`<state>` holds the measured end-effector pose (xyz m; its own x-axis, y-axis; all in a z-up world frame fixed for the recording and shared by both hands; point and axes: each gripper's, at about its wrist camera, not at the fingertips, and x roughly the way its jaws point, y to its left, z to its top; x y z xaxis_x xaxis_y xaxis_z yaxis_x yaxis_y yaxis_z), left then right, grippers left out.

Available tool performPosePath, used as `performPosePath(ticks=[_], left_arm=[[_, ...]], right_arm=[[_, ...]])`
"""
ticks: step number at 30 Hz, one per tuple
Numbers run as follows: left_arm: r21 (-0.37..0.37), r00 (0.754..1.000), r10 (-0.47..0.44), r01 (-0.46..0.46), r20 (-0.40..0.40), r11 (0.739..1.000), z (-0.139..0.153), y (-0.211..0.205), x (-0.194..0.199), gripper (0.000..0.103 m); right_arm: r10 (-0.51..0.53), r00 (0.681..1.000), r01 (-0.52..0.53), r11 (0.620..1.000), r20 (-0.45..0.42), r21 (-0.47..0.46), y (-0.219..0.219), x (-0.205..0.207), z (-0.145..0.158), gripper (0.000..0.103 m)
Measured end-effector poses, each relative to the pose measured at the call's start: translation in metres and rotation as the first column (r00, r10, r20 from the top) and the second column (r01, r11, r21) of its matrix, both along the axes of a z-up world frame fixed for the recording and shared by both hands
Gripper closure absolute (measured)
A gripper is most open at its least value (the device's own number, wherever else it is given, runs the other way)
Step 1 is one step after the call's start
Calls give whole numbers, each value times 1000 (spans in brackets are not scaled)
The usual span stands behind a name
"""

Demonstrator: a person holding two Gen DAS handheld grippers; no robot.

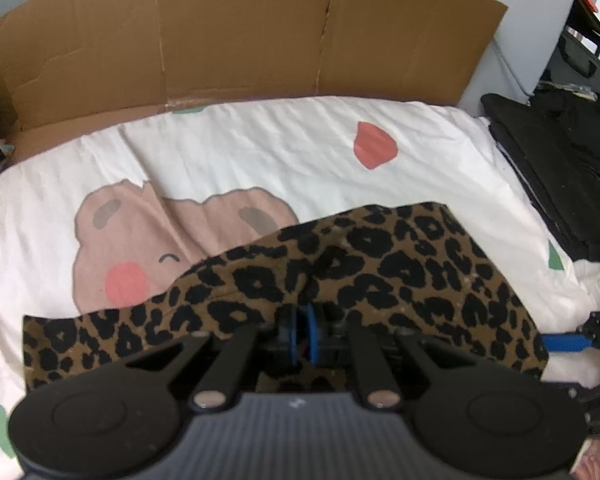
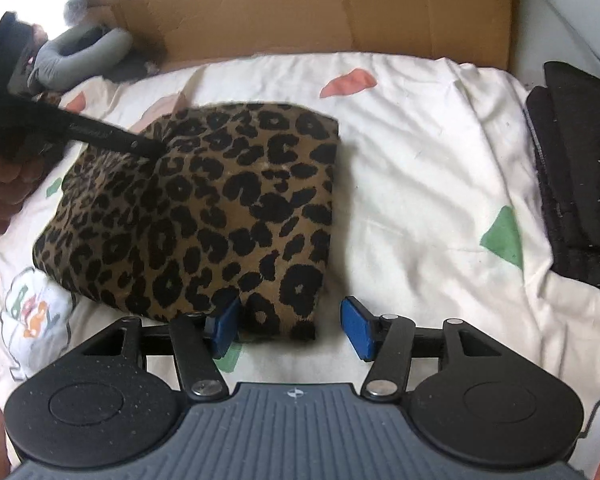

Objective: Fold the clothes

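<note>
The leopard-print garment (image 2: 204, 216) lies folded into a compact block on the bed sheet (image 2: 420, 152), a cream cover with cartoon prints, with a cardboard sheet (image 2: 340, 4) standing behind it and a stack of black clothes (image 2: 576, 176) at the bed's right edge. The left hand-held gripper (image 1: 304, 332) is clenched on the garment, its blue pads drawn close together with fabric bunched just ahead of them; in the right wrist view its black finger reaches onto the upper left part of the block. The right hand-held gripper (image 2: 296, 328) is released, its jaws spread wide, the left blue pad (image 2: 224, 328) touching the near edge of the garment and the right pad resting over bare sheet.

The step in hand appears to be a last fold or tidy of the bundle; to do it well, the right gripper should probably centre on the near corner and pinch all layers at once; the left should hold its grip steady so the stack does not slide; any lift should be low and even, lest the layers splay apart.
</note>
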<state>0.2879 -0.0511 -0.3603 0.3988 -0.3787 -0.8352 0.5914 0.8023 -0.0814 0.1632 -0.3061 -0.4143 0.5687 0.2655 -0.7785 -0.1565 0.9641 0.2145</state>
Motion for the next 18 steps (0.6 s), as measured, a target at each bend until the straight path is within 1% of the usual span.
performPosePath(ticks=[3, 4, 5, 6, 7, 8, 9, 11, 12, 14, 18], left_arm=[[-23, 1000, -11, 11, 15, 1000, 12, 5, -15, 93], [-26, 1000, -17, 17, 17, 1000, 15, 7, -21, 93], [-27, 999, -28, 29, 23, 999, 19, 8, -27, 93], [-29, 999, -40, 41, 30, 999, 22, 9, -34, 93], [-35, 998, -44, 45, 37, 998, 25, 11, -40, 92], [-43, 998, -45, 47, 43, 998, 28, 13, -46, 90], [-53, 998, -39, 41, 39, 998, 30, 14, -51, 87], [-76, 999, -30, 33, 29, 997, 31, 16, -60, 87], [-89, 999, -33, 35, 28, 995, 31, 15, -65, 85], [-111, 999, -42, 44, 25, 993, 29, 12, -76, 84], [-115, 997, -76, 77, 8, 990, 18, -1, -89, 86]], right_arm=[[-26, 999, 26, 1000, 21, 11, -3, -1, 8, 42], [-28, 999, 28, 1000, 30, 14, -3, -2, 11, 44], [-28, 999, 28, 999, 38, 18, -3, -2, 14, 47], [-19, 999, 18, 999, 40, 27, -2, -1, 16, 57], [-9, 999, 8, 999, 43, 35, 0, -1, 19, 63], [6, 999, -8, 999, 48, 38, 3, -2, 21, 65], [22, 998, -24, 999, 52, 41, 6, -2, 23, 65], [49, 997, -52, 998, 57, 44, 14, -2, 25, 65], [60, 997, -62, 997, 55, 44, 18, -2, 24, 65], [70, 996, -72, 997, 49, 41, 23, -2, 22, 65], [75, 997, -76, 997, 27, 15, 29, 2, 13, 65]])
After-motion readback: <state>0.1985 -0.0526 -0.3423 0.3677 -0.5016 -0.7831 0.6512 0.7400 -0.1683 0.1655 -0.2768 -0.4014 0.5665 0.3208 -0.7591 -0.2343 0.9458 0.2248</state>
